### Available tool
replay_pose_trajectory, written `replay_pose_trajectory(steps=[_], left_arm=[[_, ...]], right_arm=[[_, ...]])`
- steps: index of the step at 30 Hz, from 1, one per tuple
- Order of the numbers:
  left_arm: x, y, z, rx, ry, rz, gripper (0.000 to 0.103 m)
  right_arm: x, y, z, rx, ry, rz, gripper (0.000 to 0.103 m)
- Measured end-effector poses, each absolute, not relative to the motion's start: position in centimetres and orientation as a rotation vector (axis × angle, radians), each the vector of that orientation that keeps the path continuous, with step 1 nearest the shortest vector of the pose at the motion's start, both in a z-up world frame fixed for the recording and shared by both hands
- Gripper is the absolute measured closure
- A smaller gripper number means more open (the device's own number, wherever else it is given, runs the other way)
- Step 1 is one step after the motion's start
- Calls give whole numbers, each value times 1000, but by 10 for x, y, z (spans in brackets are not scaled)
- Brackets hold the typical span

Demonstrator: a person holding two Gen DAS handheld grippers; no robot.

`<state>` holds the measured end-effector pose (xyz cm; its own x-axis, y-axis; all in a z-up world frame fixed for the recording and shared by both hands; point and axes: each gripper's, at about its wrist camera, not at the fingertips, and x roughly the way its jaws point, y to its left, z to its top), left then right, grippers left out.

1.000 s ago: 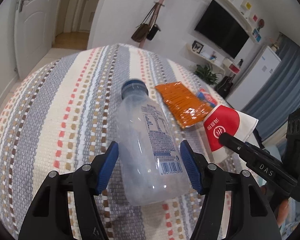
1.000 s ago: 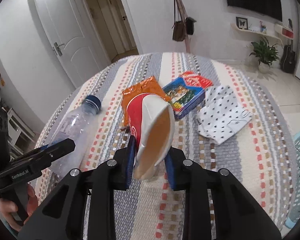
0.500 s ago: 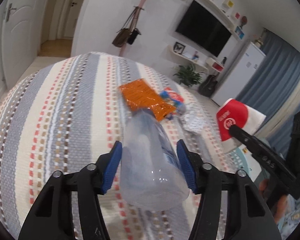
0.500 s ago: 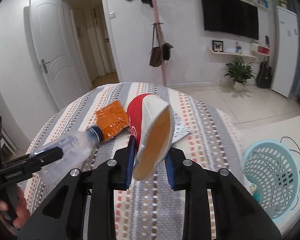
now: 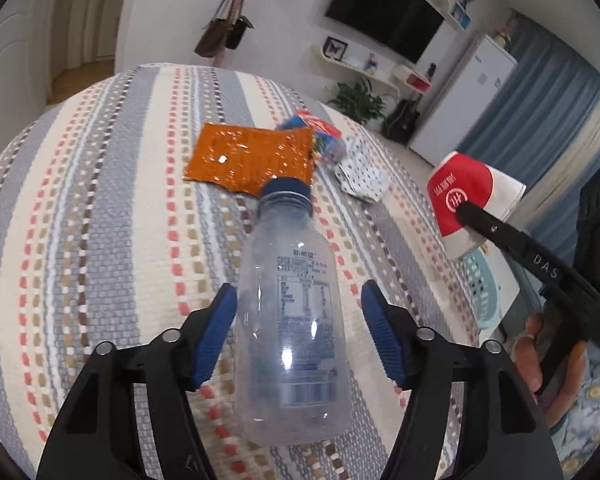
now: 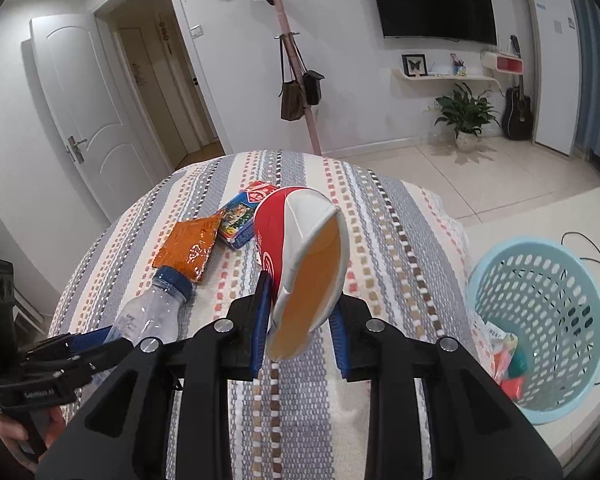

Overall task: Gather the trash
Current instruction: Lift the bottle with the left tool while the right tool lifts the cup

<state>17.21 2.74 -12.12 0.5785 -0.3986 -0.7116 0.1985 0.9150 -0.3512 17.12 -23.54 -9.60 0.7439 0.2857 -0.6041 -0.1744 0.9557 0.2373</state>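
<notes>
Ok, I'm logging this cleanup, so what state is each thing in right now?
Bottle: capped, between the left gripper's fingers, right pad apart.
Cup: squashed, clamped in the right gripper.
Orange wrapper: flat on the cloth.
Basket: upright, some trash inside.
Door: open.

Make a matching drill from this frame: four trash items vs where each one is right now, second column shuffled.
Items:
1. clear plastic bottle
2. red-and-white paper cup
3. orange snack wrapper
4. blue basket

Places:
A. flat on the striped cloth
B. on the floor beside the striped surface
C. between the left gripper fingers
D. squashed in the right gripper

Pairs: 1-C, 2-D, 3-A, 4-B
</notes>
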Motion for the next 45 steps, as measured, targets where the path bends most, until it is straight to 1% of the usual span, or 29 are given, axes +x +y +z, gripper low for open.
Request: replay_pose_trajectory(steps=[1, 3, 7, 13, 15, 16, 17, 18, 19, 22, 24, 25, 27, 29, 30, 33, 34, 36, 38, 40, 41, 42, 45], left_arm=[[175, 23, -123, -233, 898, -348, 40], [181, 14, -129, -204, 925, -325, 44], [184, 3, -128, -187, 916, -323, 46], [171, -5, -98, -216, 800, -388, 47], [169, -11, -85, -209, 764, -398, 52], [171, -13, -80, -208, 751, -406, 53], [172, -17, -75, -206, 736, -412, 58], [173, -23, -70, -201, 720, -427, 93], [177, -29, -67, -199, 723, -452, 102], [190, -46, -68, -180, 757, -469, 102], [195, -55, -78, -146, 792, -475, 100], [193, -53, -84, -151, 810, -485, 95], [184, -47, -99, -171, 854, -524, 59], [170, -38, -107, -168, 855, -490, 42], [164, -35, -110, -167, 851, -487, 38], [137, -32, -123, -162, 838, -534, 35], [127, -32, -125, -152, 815, -540, 35], [101, -39, -132, -127, 735, -528, 31], [76, -58, -137, -17, 715, -522, 30], [62, -71, -136, 79, 701, -523, 31], [58, -73, -134, 102, 689, -530, 28], [57, -76, -132, 125, 692, -537, 26], [68, -81, -139, 174, 754, -570, 26]], right_arm=[[170, -236, -96, 168, 690, 255, 78], [165, -234, -95, 143, 684, 245, 78], [157, -236, -89, 108, 669, 227, 78], [153, -257, -83, 157, 646, 194, 78], [153, -266, -85, 181, 642, 175, 78], [153, -270, -86, 189, 639, 164, 78], [153, -276, -87, 195, 637, 144, 78], [152, -279, -87, 194, 636, 118, 78], [152, -284, -88, 185, 634, 72, 78], [151, -298, -93, 182, 631, 14, 78], [152, -307, -98, 192, 643, -4, 78], [152, -310, -100, 188, 645, -11, 78], [151, -314, -104, 182, 648, -17, 78], [150, -318, -106, 191, 647, -14, 78], [149, -320, -108, 197, 648, -13, 78], [146, -322, -110, 209, 649, -11, 78], [144, -322, -110, 213, 647, -10, 78], [139, -325, -109, 228, 635, -17, 78], [133, -327, -108, 252, 620, -13, 78], [128, -326, -106, 240, 619, -11, 78], [125, -325, -105, 230, 616, -11, 78], [122, -325, -103, 227, 611, -10, 78], [113, -328, -98, 240, 592, 0, 78]])
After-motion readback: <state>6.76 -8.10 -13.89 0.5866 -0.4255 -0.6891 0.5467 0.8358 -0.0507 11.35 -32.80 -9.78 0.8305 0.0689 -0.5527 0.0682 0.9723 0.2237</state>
